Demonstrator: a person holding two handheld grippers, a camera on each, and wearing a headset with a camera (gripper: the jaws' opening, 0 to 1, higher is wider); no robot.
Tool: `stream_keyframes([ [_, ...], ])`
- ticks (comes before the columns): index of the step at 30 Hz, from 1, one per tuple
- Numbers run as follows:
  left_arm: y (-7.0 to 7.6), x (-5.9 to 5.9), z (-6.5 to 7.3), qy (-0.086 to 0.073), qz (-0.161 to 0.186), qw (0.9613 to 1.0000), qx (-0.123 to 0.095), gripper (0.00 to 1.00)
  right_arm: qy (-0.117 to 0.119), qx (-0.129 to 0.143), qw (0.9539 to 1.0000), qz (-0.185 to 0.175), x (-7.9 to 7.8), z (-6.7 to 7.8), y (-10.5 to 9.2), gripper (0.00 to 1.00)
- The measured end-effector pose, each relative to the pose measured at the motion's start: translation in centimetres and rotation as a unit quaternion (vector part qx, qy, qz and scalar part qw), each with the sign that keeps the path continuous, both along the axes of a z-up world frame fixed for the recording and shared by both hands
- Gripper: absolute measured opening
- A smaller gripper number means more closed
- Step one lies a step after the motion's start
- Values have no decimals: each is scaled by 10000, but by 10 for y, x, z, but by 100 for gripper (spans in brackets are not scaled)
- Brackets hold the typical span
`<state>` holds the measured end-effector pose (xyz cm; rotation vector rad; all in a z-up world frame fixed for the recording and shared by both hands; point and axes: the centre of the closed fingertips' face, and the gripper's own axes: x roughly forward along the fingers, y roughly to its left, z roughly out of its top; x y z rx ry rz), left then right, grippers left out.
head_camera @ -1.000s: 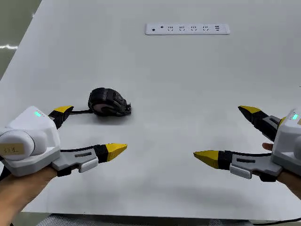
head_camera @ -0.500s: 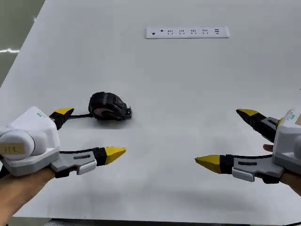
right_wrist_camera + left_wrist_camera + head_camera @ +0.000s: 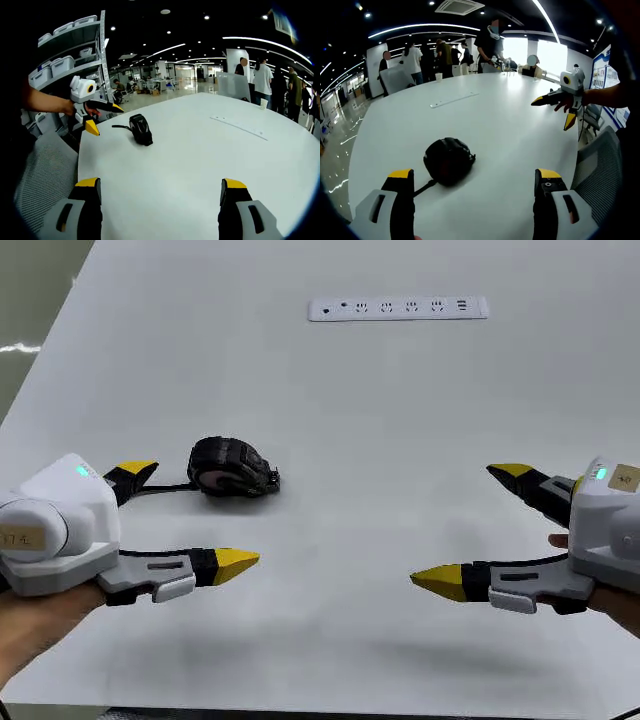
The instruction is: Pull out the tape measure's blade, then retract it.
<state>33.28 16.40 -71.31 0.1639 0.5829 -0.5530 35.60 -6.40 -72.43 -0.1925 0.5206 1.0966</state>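
Left claw [image 3: 200,512] and right claw [image 3: 453,524] both gape released; the left should clamp the tape measure [image 3: 232,467] squarely by its case.

The tape measure [image 3: 232,467] is lying on the table [image 3: 400,430] at centre left, just above the left gripper [image 3: 195,514]. The power strip [image 3: 398,308] is lying at top centre.

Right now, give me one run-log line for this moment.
left gripper: open, near tape measure | right gripper: open, empty | tape measure: ungripped, pull not started | power strip: far side
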Motion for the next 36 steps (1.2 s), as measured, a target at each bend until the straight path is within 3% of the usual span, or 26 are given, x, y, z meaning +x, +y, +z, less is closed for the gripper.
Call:
stream_keyframes([
  [23,12,28,-6,195,-552,9980,226,99,-137,-172,9964,821,27,-12,28,99],
  [30,15,34,-10,272,-828,9954,395,99,-324,-138,9929,1134,36,-12,42,99],
  [36,17,37,-14,336,-972,9935,483,99,-311,-186,9906,1316,41,-17,53,99],
])
